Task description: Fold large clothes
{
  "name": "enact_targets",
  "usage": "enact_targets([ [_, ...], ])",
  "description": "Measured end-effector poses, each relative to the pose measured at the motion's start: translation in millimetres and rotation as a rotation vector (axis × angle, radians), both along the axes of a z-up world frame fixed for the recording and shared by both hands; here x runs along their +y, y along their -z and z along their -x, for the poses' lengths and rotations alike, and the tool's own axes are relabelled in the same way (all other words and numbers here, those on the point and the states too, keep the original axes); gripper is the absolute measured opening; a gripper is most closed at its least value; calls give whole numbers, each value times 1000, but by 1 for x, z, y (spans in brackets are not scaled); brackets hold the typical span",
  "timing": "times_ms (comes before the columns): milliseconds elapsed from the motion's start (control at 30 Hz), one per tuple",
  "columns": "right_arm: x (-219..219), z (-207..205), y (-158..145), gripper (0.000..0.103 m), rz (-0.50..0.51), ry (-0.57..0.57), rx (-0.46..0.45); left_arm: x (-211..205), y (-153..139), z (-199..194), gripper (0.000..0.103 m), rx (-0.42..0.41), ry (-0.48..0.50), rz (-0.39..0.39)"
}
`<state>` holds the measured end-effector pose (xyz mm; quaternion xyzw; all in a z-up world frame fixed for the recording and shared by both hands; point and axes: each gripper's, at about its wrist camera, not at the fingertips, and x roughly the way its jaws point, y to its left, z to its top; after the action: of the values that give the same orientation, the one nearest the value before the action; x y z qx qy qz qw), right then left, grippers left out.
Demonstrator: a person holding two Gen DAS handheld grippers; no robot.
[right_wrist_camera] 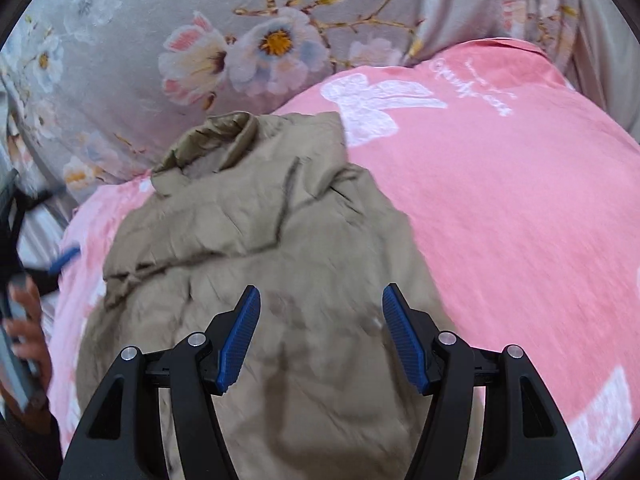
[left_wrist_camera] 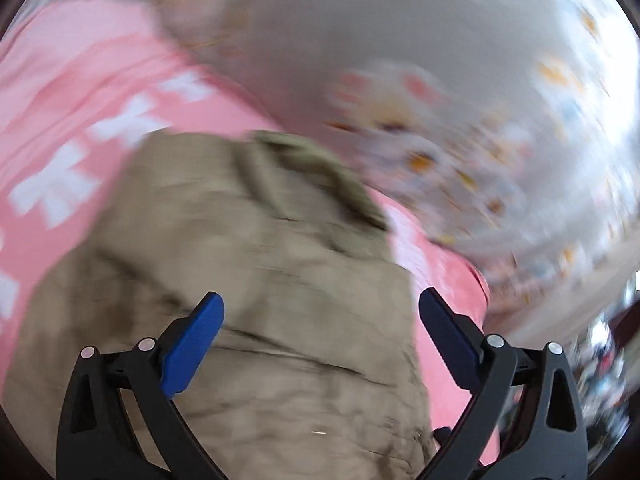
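Hovering over khaki jacket (right_wrist_camera: 256, 248) lying bunched on pink sheet (right_wrist_camera: 500, 200): left gripper (left_wrist_camera: 320, 344) and right gripper (right_wrist_camera: 320, 340) both wide open, empty. Left view blurred, probably mid-reach. Next: pinch jacket's edges.

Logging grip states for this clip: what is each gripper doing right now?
Left gripper: open, empty, over the khaki garment.
Right gripper: open, empty, over the same garment.
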<state>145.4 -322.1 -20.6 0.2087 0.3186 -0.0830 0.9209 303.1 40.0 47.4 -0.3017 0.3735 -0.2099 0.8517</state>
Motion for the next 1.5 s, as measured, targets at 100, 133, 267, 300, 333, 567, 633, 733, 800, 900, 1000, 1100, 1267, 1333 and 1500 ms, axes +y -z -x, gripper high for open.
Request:
enact_targets([
  [100, 0, -35, 2, 62, -53, -26, 5, 44, 29, -16, 88, 77, -71, 60],
  [133, 2, -45, 4, 63, -57, -29, 15, 54, 38, -21, 88, 95, -88, 74],
  [267, 12, -83, 13, 63, -75, -69, 51, 71, 64, -36, 87, 140, -90, 121],
  [300, 14, -92, 17, 63, -86, -75, 67, 74, 72, -41, 85, 155, -88, 153],
  [333, 14, -99, 21, 63, -94, -77, 83, 75, 78, -46, 80, 172, -90, 179],
  [567, 12, -115, 9, 4, -60, -100, 62, 80, 94, -71, 62, 183, -135, 161],
  [633, 6, -107, -22, 4, -8, -105, -24, 82, 93, -73, 61, 174, -141, 144],
  [733, -10, -94, -70, 3, 37, -88, -142, 81, 91, -77, 61, 159, -164, 62],
  [800, -16, -97, -78, 3, 54, -88, -144, 75, 94, -80, 61, 160, -152, 22],
  [900, -13, -118, -49, 3, 136, -67, -25, 66, 98, -81, 53, 154, -165, -78],
  [1000, -19, -131, -11, 3, 137, -36, 72, 61, 100, -79, 46, 132, -182, -162],
  [1100, -23, -136, 16, 3, 132, -23, 124, 53, 100, -78, 42, 114, -184, -257],
  [1267, -10, -139, 33, 3, 223, -19, 148, 38, 102, -75, 41, 77, -194, -390],
  [1333, -9, -140, 38, 3, 231, -18, 151, 35, 103, -76, 41, 72, -195, -417],
  [1500, -7, -143, 42, 4, 264, -16, 154, 29, 103, -75, 42, 62, -199, -475],
])
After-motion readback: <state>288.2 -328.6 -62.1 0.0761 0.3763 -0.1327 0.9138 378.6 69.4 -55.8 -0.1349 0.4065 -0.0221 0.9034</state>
